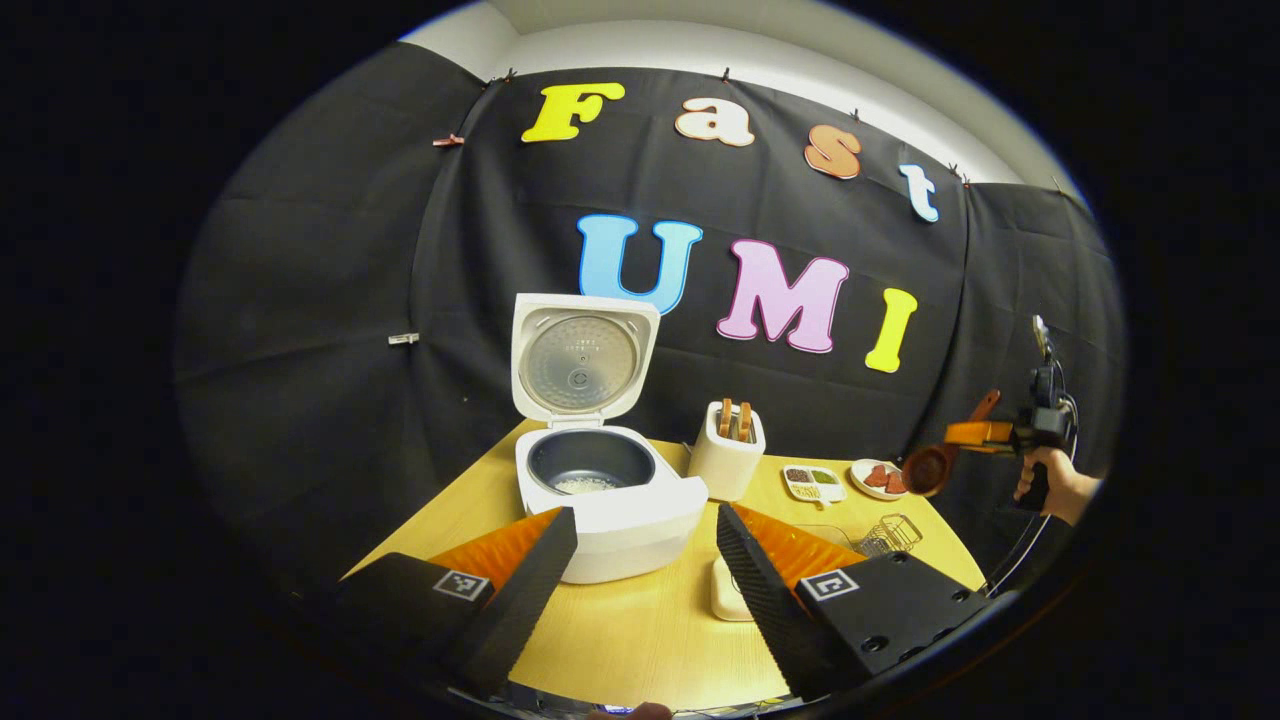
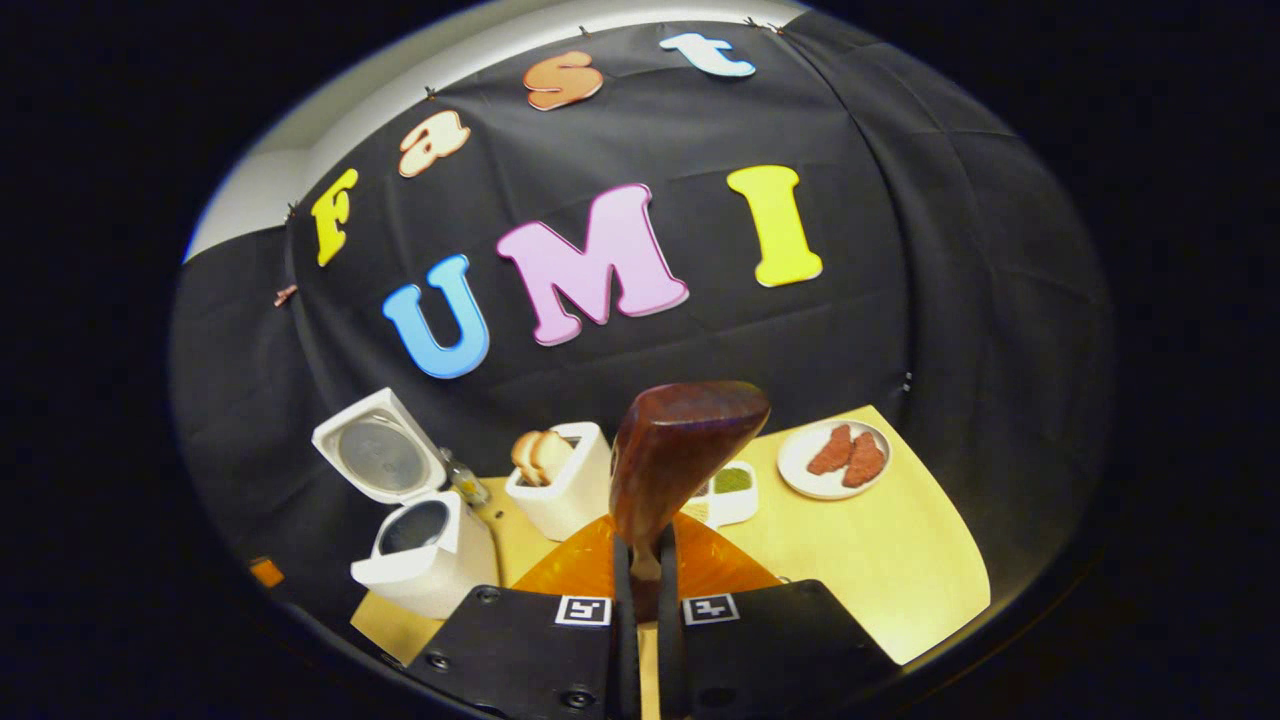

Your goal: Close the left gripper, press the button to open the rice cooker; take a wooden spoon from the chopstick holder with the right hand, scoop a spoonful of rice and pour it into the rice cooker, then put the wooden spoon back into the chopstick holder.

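While right gripper (image 2: pixel 640 570) clamps wooden spoon (image 2: pixel 680 450), rice cooker (image 1: pixel 600 490) gapes.

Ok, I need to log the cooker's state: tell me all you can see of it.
The cooker is white and rounded, standing on the wooden table left of the holder. Its hinged lid stands fully open and upright, showing a metal inner plate. The dark inner pot holds a little white rice at the bottom. Neither gripper touches it.
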Available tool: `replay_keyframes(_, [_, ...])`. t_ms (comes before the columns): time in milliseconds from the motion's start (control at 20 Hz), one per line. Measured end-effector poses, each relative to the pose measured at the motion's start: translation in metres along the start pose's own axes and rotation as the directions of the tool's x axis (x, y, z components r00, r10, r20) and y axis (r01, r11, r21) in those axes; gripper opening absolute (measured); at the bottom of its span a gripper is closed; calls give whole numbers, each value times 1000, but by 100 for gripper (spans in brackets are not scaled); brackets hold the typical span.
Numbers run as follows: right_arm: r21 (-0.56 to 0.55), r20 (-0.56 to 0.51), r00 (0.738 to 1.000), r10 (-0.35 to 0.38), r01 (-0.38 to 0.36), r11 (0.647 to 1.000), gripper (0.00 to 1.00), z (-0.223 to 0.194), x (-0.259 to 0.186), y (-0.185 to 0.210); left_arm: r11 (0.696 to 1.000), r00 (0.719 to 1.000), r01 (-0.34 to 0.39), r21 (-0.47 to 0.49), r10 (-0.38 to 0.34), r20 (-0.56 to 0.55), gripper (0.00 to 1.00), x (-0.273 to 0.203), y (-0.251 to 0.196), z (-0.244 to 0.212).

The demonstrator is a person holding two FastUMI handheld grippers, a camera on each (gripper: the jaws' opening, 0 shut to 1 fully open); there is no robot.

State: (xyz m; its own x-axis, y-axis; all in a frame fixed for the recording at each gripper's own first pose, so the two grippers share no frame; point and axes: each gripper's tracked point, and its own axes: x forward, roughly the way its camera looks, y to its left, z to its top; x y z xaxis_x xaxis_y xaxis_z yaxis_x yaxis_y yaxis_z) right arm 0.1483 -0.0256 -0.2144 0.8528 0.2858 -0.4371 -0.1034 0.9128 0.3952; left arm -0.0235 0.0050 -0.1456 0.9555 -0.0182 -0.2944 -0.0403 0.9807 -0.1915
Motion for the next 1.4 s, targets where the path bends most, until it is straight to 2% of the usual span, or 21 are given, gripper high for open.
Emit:
replay_keyframes(150, [-18, -71, 996, -46, 44, 999, 11, -37, 16, -40, 999, 999, -37, 5, 37, 1, 97, -2, -4, 7])
replay_keyframes(400, [-42, -179, 982, -57, 50, 998, 11, -92, 46, -72, 995, 996, -86, -51, 87, 17, 97, -6, -14, 16])
replay_keyframes(550, [-29, -211, 976, -57, 52, 998, 11, -108, 59, -81, 991, 991, -129, -31, 130, 24, 97, -9, -16, 19])
replay_keyframes(800, [4, -257, 964, -71, 75, 997, 12, -131, 72, -96, 987, 987, -158, -23, 158, 30, 97, -17, -23, 20])
replay_keyframes(900, [25, -286, 953, -97, 109, 994, 15, -139, 71, -105, 987, 987, -161, -25, 161, 25, 97, -18, -24, 18])
replay_keyframes(1100, [62, -283, 947, -152, 176, 982, 29, -135, 60, -119, 988, 988, -150, -28, 151, 29, 97, -22, -24, 19])
replay_keyframes(1150, [76, -282, 946, -157, 185, 980, 27, -132, 57, -120, 989, 989, -145, -27, 146, 29, 97, -22, -23, 20])
replay_keyframes(1250, [101, -278, 948, -158, 192, 976, 51, -126, 47, -118, 991, 991, -132, -26, 133, 32, 97, -22, -22, 23])
replay_keyframes(1300, [113, -275, 949, -158, 195, 974, 60, -125, 40, -118, 992, 992, -124, -26, 125, 34, 97, -21, -21, 24])
replay_keyframes(1350, [121, -275, 947, -165, 204, 971, 78, -125, 33, -118, 993, 993, -115, -27, 116, 36, 97, -22, -20, 25])
replay_keyframes(1400, [128, -273, 947, -170, 211, 969, 83, -124, 26, -117, 994, 994, -105, -26, 106, 39, 97, -23, -20, 25])
